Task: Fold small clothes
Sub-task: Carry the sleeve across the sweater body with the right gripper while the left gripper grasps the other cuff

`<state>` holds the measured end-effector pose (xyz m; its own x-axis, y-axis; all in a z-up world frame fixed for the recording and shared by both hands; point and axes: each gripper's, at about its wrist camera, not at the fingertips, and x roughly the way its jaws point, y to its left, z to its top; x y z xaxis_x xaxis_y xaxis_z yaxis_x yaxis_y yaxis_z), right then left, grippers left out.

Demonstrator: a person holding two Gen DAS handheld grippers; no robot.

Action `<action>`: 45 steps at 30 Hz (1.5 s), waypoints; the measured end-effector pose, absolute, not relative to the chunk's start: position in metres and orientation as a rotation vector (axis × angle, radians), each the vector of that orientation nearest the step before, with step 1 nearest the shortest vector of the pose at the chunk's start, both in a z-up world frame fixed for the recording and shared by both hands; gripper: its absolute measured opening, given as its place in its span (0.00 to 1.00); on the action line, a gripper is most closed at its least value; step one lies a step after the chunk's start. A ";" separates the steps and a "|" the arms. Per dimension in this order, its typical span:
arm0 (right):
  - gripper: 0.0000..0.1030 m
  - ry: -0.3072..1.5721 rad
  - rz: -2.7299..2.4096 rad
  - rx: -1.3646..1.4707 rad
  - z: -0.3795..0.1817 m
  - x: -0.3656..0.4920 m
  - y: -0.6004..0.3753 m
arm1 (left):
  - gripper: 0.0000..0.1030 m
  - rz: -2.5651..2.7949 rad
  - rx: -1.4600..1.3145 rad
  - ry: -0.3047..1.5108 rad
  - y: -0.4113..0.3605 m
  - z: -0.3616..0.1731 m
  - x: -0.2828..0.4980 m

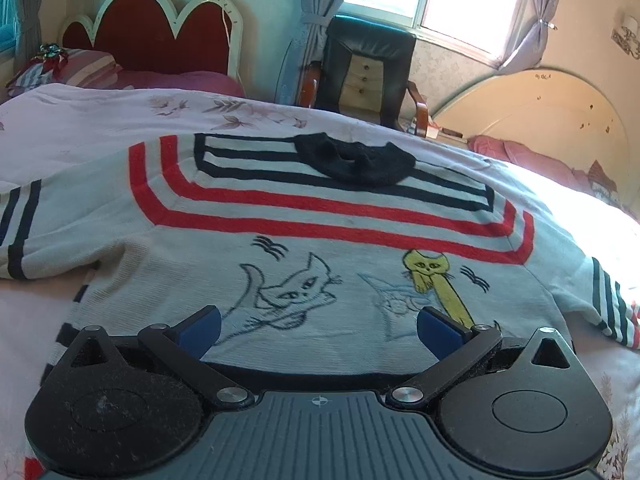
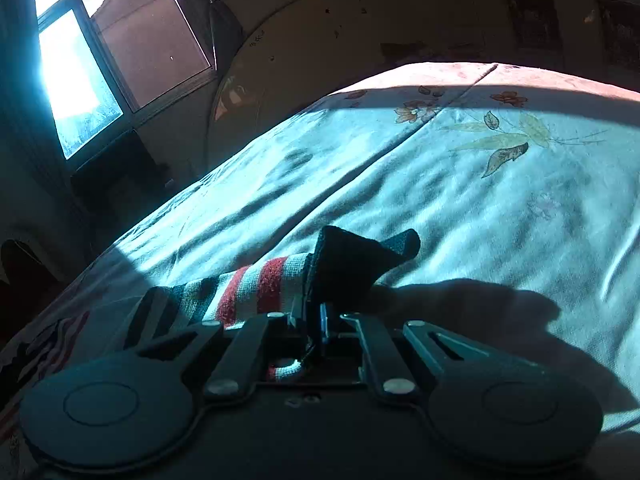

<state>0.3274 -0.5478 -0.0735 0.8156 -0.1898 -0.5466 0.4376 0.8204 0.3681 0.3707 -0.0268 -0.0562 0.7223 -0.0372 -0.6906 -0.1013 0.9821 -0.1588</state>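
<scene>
left gripper (image 1: pixel 319 330): jaws wide apart over sweater (image 1: pixel 320 248) hem, nothing between | sweater: lay flat, cat print up, on floral bedspread (image 1: pixel 80 120) | right gripper (image 2: pixel 316 320): clamped on sweater's dark sleeve cuff (image 2: pixel 352 264)

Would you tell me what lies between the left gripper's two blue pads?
Only the sweater shows in the gap of the left gripper: its pale front with the drawn cat. The jaws stand wide open, gripping nothing, as the left wrist view shows.
</scene>
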 end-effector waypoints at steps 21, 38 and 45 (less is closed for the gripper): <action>0.21 0.691 0.358 0.220 -0.086 0.402 -0.155 | 1.00 -0.092 -0.485 0.701 0.119 -0.066 0.391; 0.42 0.608 0.113 0.567 -0.069 0.342 -0.287 | 0.05 -0.345 -0.580 0.819 -0.020 -0.119 0.508; 0.52 0.589 0.110 0.842 -0.092 0.353 -0.320 | 0.05 -0.287 -0.478 0.749 0.026 -0.096 0.501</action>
